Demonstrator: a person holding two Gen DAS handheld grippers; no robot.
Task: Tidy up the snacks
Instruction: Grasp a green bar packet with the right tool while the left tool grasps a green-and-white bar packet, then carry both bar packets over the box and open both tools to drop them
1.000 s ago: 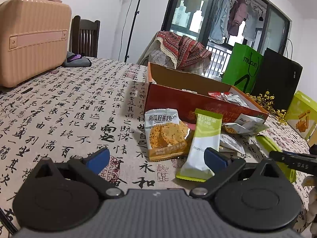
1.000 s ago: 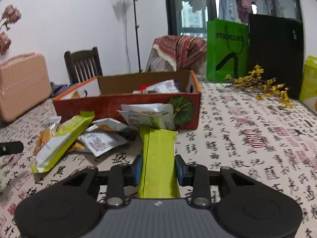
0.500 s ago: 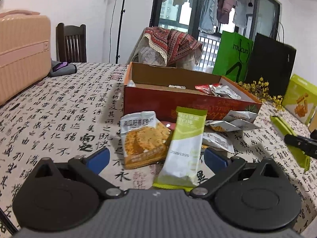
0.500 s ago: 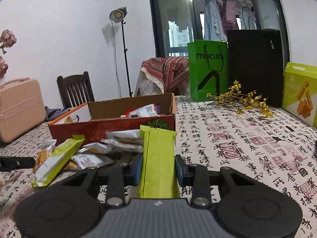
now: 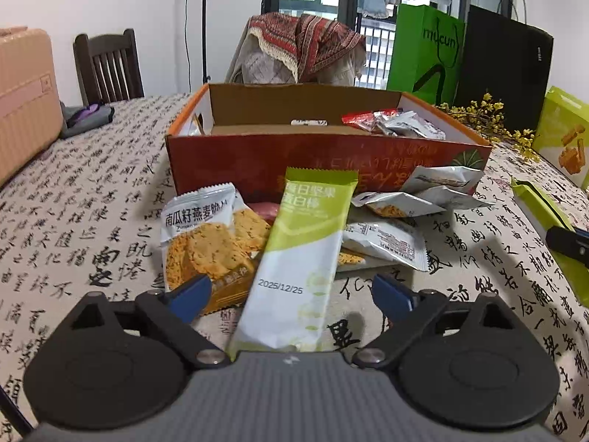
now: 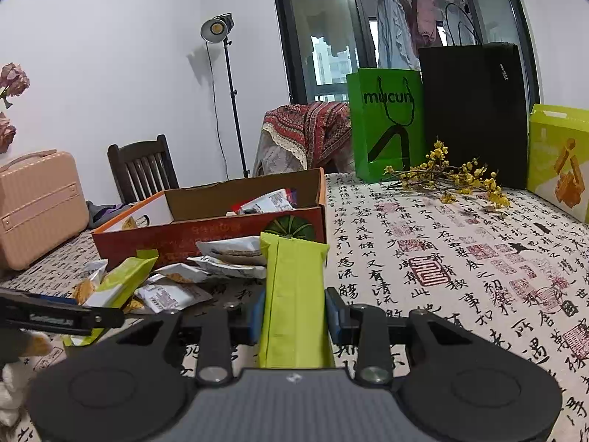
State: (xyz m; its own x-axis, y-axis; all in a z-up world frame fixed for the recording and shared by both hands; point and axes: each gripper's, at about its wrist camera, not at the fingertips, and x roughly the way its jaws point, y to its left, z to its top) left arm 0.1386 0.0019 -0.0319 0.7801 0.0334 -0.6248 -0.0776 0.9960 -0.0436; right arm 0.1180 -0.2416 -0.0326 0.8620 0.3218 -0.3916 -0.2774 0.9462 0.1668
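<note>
We hold our left claw point(image 5: 289, 294) low over the tabletop point(image 5: 92, 199), covered in a cream cloth printed with black calligraphy, in front of the long orange-red cardboard box point(image 5: 257, 162). Its jaws have just been closing a little but stand wide, with the green-and-white foil snack bar wrapper point(image 5: 298, 258) lying between them; the blue pads point(image 5: 191, 294) are clear of its sides. That bar lies lengthwise, its top end towards the front wall of the box. Just left of it, against the same wall, sits the white foil pouch of golden oat crisps point(image 5: 206, 235), and the left pad overlaps its lower corner in the view. To the right of the bar, also before the box, lies a loose heap of silver-white snack packets point(image 5: 390, 228). Inside the box, towards its right end, we see a few red and silver wrappers point(image 5: 390, 123).

Our right claw point(image 6: 294, 318) is closed tight on a plain lime-green snack bar wrapper point(image 6: 294, 294), which sticks out forward between its pads, raised off the tabletop near the right front corner of the box. The left claw shows at the left edge of this view, beside the heap.
</note>
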